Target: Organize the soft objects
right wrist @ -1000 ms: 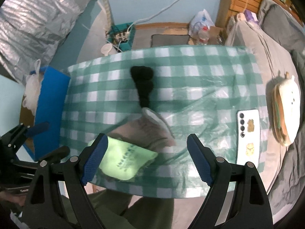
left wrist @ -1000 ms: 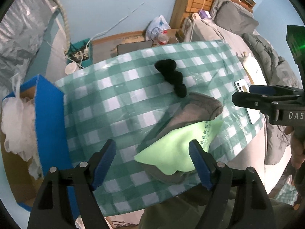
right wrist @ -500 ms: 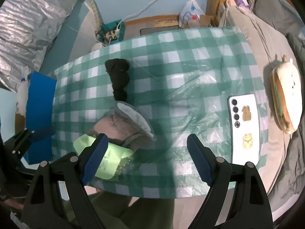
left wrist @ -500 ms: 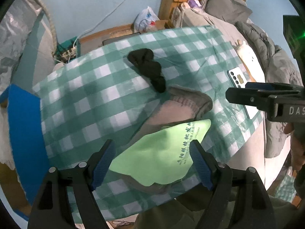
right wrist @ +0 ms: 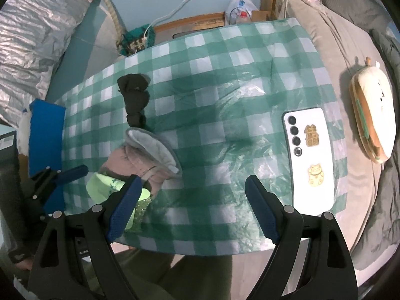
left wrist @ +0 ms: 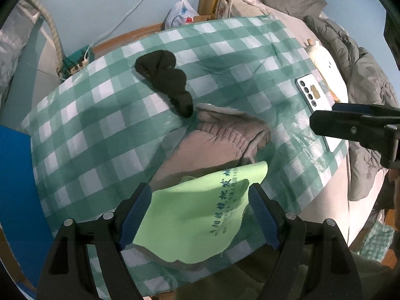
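Note:
A light green cloth [left wrist: 197, 210] with printed characters lies on a grey-pink fleece garment [left wrist: 220, 140] at the near edge of the green checked tablecloth [left wrist: 100, 115]. A twisted black sock [left wrist: 167, 80] lies just beyond the garment. My left gripper [left wrist: 200, 215] is open, its blue pads on either side of the green cloth, just above it. My right gripper [right wrist: 191, 207] is open and empty over the tablecloth, to the right of the garment [right wrist: 142, 155], green cloth [right wrist: 107, 187] and sock [right wrist: 135, 95].
A white phone [right wrist: 310, 157] lies face down on the right of the tablecloth. A plush toy [right wrist: 375, 115] lies on the grey bed beyond it. A blue box [right wrist: 45, 135] stands at the left end. Cables and a power strip [right wrist: 136, 42] are on the floor.
My left gripper has moved forward and down, so the green cloth now lies between its pads. My right gripper has moved closer to the table. The soft objects have not moved.

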`<state>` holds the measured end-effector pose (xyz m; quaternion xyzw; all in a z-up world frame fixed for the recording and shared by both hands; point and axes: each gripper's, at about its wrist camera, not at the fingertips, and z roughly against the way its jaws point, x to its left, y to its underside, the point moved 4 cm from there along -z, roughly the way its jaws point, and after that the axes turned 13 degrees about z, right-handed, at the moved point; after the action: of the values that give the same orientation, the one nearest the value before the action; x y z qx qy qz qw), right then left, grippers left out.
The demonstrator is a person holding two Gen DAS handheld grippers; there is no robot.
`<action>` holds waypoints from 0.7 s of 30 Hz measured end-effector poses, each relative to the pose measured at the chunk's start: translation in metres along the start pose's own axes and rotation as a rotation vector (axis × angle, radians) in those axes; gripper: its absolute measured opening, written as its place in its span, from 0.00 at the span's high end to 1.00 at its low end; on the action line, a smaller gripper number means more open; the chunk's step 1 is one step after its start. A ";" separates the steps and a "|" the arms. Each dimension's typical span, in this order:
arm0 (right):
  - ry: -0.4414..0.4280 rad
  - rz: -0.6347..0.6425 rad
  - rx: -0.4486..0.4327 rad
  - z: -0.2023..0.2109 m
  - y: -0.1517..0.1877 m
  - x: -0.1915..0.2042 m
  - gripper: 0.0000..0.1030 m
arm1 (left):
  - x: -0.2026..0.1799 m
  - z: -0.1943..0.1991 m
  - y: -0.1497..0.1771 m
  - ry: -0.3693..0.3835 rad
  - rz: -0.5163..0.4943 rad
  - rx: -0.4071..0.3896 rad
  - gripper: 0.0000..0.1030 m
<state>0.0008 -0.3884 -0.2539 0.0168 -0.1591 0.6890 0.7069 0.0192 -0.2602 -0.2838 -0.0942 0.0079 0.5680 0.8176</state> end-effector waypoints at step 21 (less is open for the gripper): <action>-0.031 0.053 0.020 -0.011 0.003 0.029 0.18 | 0.051 0.020 0.006 0.103 0.210 -0.008 0.85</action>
<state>0.0004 -0.3573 -0.2571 0.0304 -0.1637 0.7087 0.6856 0.0297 -0.2070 -0.2710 -0.1249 0.0575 0.6448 0.7518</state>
